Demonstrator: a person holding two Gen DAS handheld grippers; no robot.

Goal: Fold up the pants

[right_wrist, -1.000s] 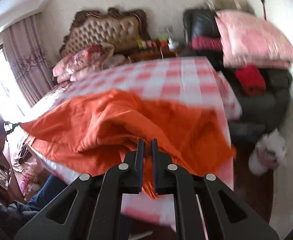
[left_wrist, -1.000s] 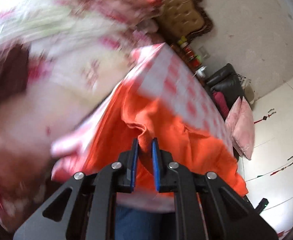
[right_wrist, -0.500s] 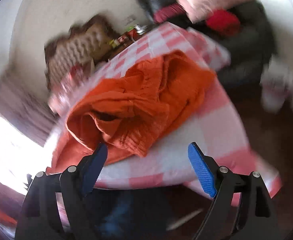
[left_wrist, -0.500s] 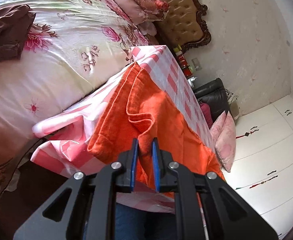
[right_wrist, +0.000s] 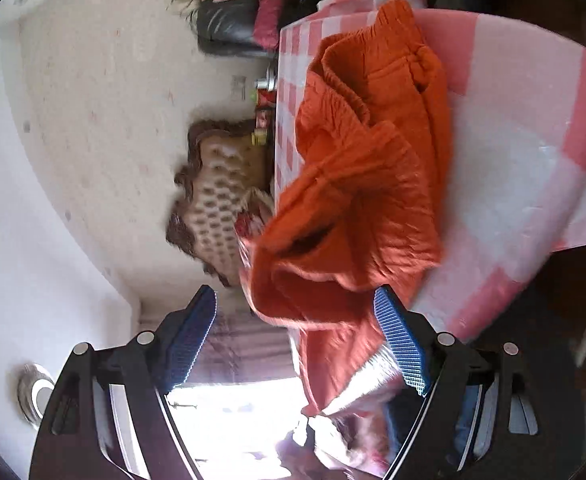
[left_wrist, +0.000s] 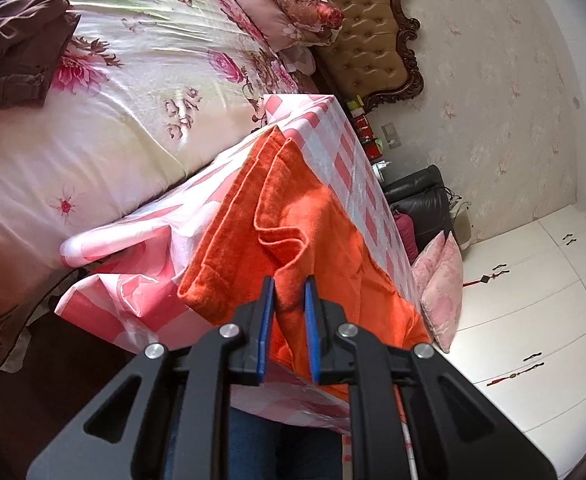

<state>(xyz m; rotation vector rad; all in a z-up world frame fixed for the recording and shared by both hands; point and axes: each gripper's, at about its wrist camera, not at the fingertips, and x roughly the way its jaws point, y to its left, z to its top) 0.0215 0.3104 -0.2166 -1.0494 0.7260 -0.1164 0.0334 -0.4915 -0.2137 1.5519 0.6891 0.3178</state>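
Orange pants point(left_wrist: 293, 220) lie crumpled on a table with a pink and white checked cloth point(left_wrist: 357, 168). My left gripper point(left_wrist: 287, 300) is shut on a fold of the pants near the table's front edge. In the right wrist view the pants point(right_wrist: 365, 184) lie bunched, waistband toward the far end. My right gripper point(right_wrist: 297, 320) is open, its blue pads point(right_wrist: 397, 336) spread wide, just before the near edge of the pants and holding nothing. That view is rolled sideways.
A bed with a floral cover point(left_wrist: 113, 80) and a brown garment point(left_wrist: 13, 60) lies left of the table. A padded headboard point(left_wrist: 373, 36), a black chair point(left_wrist: 421, 200), pink pillows point(left_wrist: 441, 288) and white cupboards point(left_wrist: 533, 320) stand beyond.
My right gripper let go of the pants and opened wide, then rolled sideways. My left gripper stays shut on the fabric and has steadied after a fast swing.
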